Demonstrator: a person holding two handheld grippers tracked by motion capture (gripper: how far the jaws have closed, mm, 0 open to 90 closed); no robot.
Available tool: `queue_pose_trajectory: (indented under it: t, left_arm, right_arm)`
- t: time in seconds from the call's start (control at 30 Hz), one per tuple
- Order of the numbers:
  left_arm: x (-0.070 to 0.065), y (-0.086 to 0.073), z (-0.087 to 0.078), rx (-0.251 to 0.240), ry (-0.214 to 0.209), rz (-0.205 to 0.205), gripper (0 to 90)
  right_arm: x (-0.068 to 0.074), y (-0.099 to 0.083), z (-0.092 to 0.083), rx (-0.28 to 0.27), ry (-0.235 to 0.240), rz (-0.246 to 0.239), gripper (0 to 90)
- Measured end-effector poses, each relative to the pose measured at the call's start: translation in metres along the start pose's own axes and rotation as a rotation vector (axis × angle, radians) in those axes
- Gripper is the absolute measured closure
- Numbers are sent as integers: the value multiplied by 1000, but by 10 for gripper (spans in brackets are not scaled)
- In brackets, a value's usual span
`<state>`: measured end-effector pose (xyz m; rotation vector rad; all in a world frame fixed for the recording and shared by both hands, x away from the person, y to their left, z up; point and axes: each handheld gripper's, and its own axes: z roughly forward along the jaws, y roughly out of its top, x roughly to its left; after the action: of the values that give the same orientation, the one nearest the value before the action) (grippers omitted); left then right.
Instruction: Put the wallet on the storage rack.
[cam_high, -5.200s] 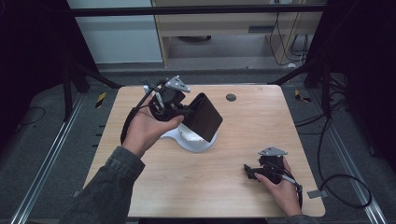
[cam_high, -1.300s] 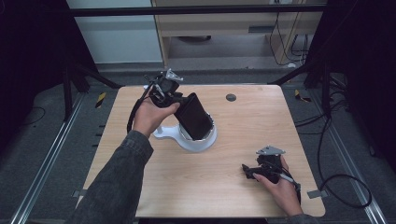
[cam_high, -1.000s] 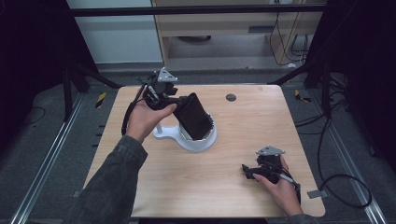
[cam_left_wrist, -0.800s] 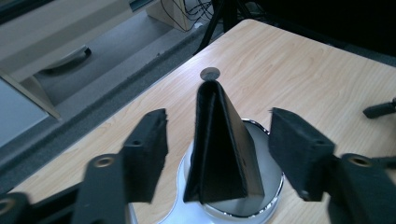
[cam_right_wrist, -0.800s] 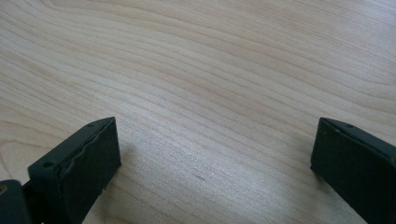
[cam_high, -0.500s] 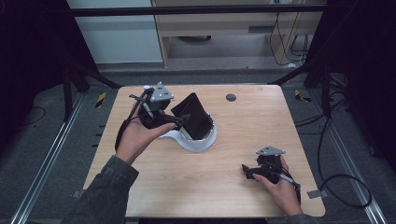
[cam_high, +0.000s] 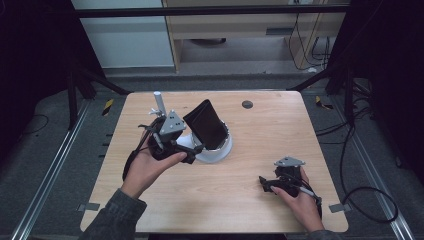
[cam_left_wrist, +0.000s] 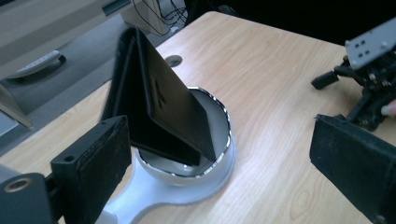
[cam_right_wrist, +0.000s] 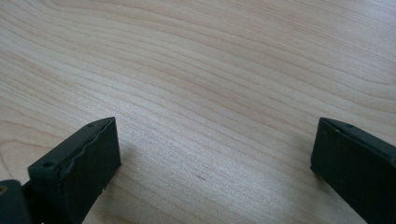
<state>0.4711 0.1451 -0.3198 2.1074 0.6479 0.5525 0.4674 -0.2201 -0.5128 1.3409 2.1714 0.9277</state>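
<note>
Black wallet (cam_high: 206, 124) leaning tilted in white bowl (cam_high: 220, 152), left gripper (cam_high: 192, 152) just beside it.
Left jaws have just been opening, now standing wide, nothing pressed between them; bowl sitting mid-surface toward the far edge. Right gripper (cam_high: 265, 184) resting near the near right corner, jaws spread over bare wood.

The right tool (cam_right_wrist: 215, 163) hangs with jaws spread wide over bare wooden table (cam_right_wrist: 210, 70).
</note>
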Motion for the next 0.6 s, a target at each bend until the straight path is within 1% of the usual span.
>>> queue_pose_trajectory:
  t: [0.07,0.1,0.13,0.17,0.2,0.23,0.27,0.33,0.37,0.4,0.43,0.47,0.5,0.6]
  left_arm:
    - [-2,-8,1,7,-2,-1,46]
    - [-2,-8,1,7,-2,-1,45]
    - [-3,-12,0,15,1,0,45]
    - [-4,-20,-1,18,9,-2,45]
    - [-4,-24,-1,18,9,-8,45]
    - [-4,-24,-1,18,9,-8,45]
    - [-5,-33,-2,20,3,-20,45]
    - [-6,-45,-2,30,3,-23,45]
    - [-6,-50,-2,40,4,-19,45]
    - [-6,-50,-2,40,4,-19,45]
    - [-7,-61,-1,55,4,-24,45]
    - [-7,-61,-1,55,4,-24,45]
    - [-8,-71,1,68,-4,-33,45]
    - [-8,-86,5,89,-10,-53,45]
  right_arm:
    - [0,0,0,0,0,0,16]
    - [0,0,0,0,0,0,16]
    - [0,0,0,0,0,1,16]
    - [0,0,0,0,0,1,16]
    - [0,0,0,0,0,1,16]
    - [0,0,0,0,-1,1,16]
    - [0,0,0,0,-1,1,16]
    - [0,0,0,1,-2,3,16]
    - [0,0,0,1,-2,3,16]
    - [0,0,0,1,-2,3,16]
    - [0,0,0,1,-2,3,16]
    - [0,0,0,1,-2,3,16]
    - [0,0,0,0,-3,4,16]
    - [1,0,0,0,-4,5,16]
